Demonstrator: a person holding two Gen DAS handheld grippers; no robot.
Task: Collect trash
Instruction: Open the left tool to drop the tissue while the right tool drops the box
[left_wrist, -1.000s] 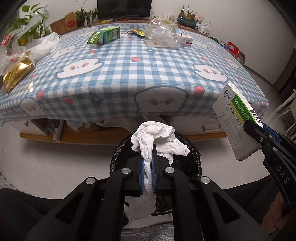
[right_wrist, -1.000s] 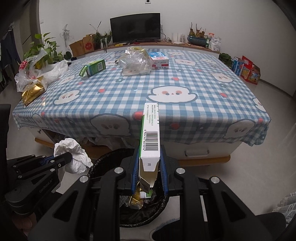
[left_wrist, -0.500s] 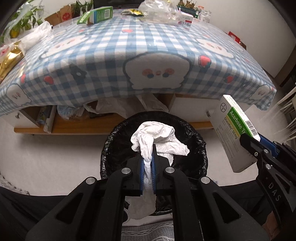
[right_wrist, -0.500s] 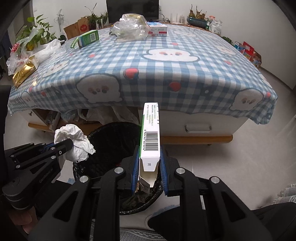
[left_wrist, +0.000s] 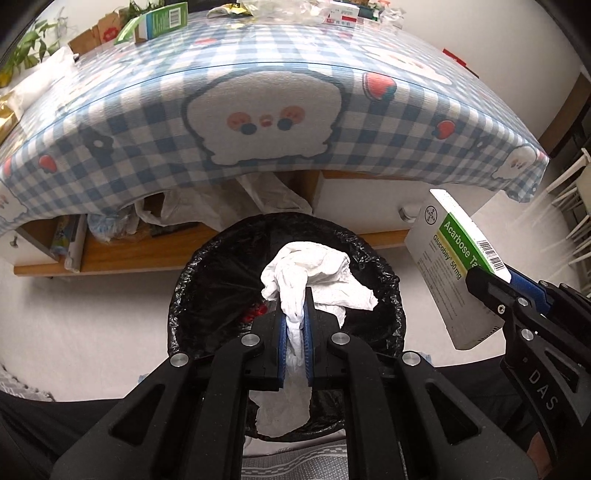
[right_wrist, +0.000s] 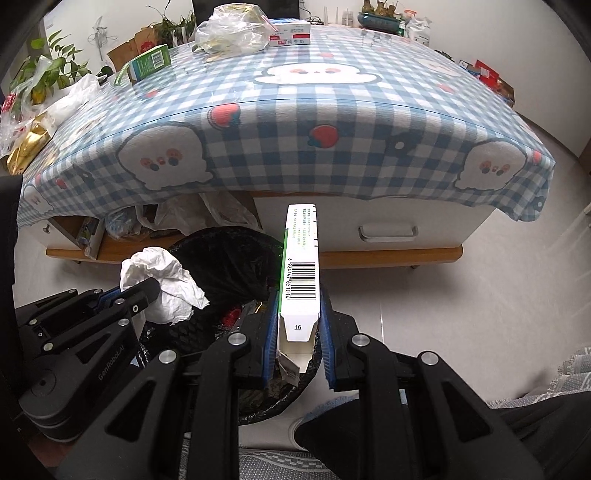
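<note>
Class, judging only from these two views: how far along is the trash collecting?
Done: some scraps already lie in the black-lined bin.
In hand: left gripper holds crumpled tissue over it; right gripper grips a medicine box.
Left: green carton, plastic bag.

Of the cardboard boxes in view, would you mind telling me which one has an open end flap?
The green-and-white box clamped in the right hand-held gripper: its near end gapes open. The red-and-white box on the table shows no open flap.

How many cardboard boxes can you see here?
3: a medicine box in the right claw, a green box and a red-and-white box on the table. Bags may hide others.
</note>
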